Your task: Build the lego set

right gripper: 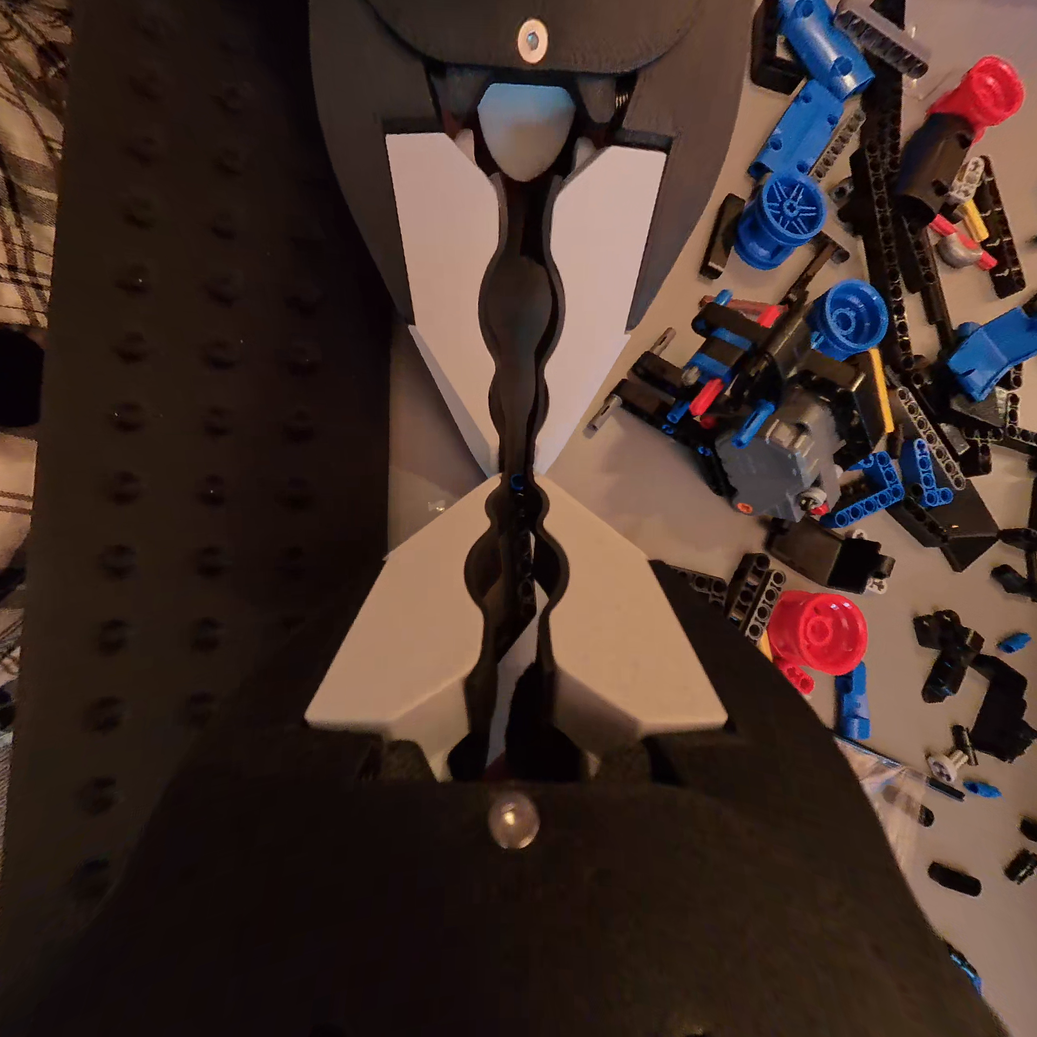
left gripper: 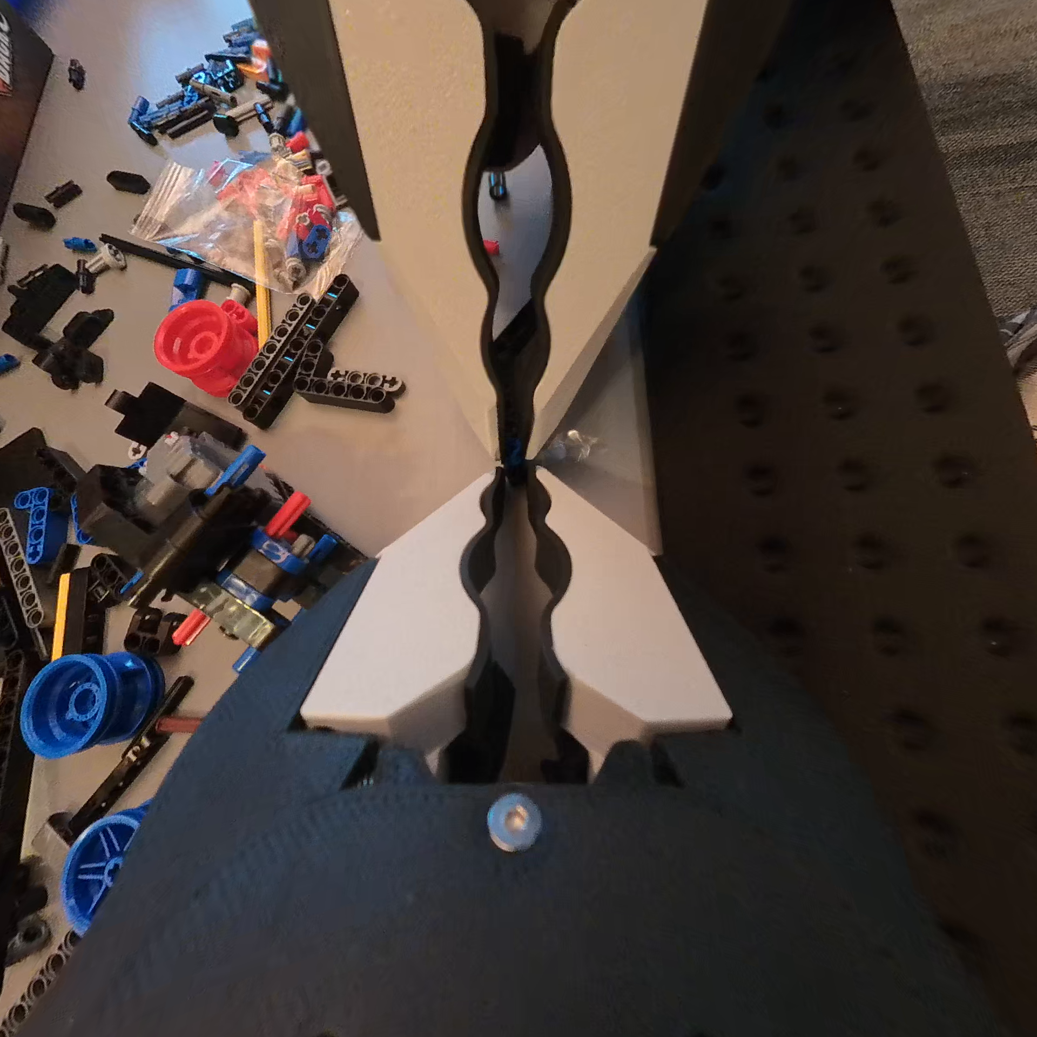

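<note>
My two grippers meet tip to tip above the grey table [left gripper: 404, 359]. My right gripper [right gripper: 516, 488] is shut on a long black holed beam [right gripper: 523, 553], which runs back between its fingers. The beam also shows in the left wrist view [left gripper: 508, 348], inside the right gripper that comes down from the top. A small blue pin [left gripper: 512, 449] sits at the beam's tip, also seen in the right wrist view [right gripper: 517, 480]. My left gripper [left gripper: 513, 480] has its jaws closed, pinching at that blue pin. In the right wrist view the left gripper [right gripper: 516, 466] reaches in from the top.
A partly built model with a grey motor [left gripper: 185, 466] [right gripper: 785, 460] lies on the table among loose beams. Red wheels [left gripper: 202, 342] [right gripper: 819, 634], blue wheels [left gripper: 84, 701] [right gripper: 785, 219] and a clear bag of parts [left gripper: 247, 219] lie nearby. A black studded board [left gripper: 870, 449] [right gripper: 196, 393] flanks the grippers. The tips of both grippers are at nearly the same place.
</note>
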Demonstrator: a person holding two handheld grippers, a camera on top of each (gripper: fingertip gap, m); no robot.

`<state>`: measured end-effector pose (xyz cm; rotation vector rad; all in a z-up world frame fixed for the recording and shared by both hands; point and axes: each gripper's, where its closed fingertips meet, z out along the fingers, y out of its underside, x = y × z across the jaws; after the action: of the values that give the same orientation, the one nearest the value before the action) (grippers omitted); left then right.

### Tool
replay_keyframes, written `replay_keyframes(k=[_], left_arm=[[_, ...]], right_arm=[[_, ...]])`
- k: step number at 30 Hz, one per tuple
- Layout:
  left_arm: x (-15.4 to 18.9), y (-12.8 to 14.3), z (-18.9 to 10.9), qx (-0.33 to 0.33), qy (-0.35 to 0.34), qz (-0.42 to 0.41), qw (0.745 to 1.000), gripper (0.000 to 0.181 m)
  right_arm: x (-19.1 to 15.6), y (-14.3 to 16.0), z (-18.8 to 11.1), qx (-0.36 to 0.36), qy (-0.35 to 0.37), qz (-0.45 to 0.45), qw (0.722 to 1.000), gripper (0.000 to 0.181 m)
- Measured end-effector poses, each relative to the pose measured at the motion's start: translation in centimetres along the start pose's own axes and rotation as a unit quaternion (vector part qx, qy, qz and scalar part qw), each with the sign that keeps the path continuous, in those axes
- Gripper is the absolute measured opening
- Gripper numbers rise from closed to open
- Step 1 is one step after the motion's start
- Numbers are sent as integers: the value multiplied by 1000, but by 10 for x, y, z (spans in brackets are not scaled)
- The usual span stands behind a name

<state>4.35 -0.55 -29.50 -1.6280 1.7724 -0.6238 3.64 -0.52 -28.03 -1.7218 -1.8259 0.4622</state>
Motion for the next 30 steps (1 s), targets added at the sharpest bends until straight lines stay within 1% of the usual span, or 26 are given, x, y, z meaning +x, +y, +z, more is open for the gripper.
replay_keyframes(k=[1,9,17,19,24,27,30], left_arm=[[0,0,0,0,0,1,1000,6],[1,-1,1,4,2,7,1000,6],[1,-1,1,6,5,6,1000,5],[1,-1,1,6,5,5,1000,5],[2,-2,1,7,6,7,1000,6],[2,-2,1,7,8,6,1000,6],[1,-2,1,7,6,8,1000,5]], right_arm=[[0,0,0,-3,-6,1,1000,2],[-2,2,-1,-20,-32,-23,999,2],[-4,2,0,-56,-91,-71,992,1],[-4,2,0,-54,-99,-68,991,1],[-3,3,-1,-23,-119,-35,992,1],[-3,4,0,-26,-124,-34,991,1],[-3,5,2,-45,-131,-30,990,1]])
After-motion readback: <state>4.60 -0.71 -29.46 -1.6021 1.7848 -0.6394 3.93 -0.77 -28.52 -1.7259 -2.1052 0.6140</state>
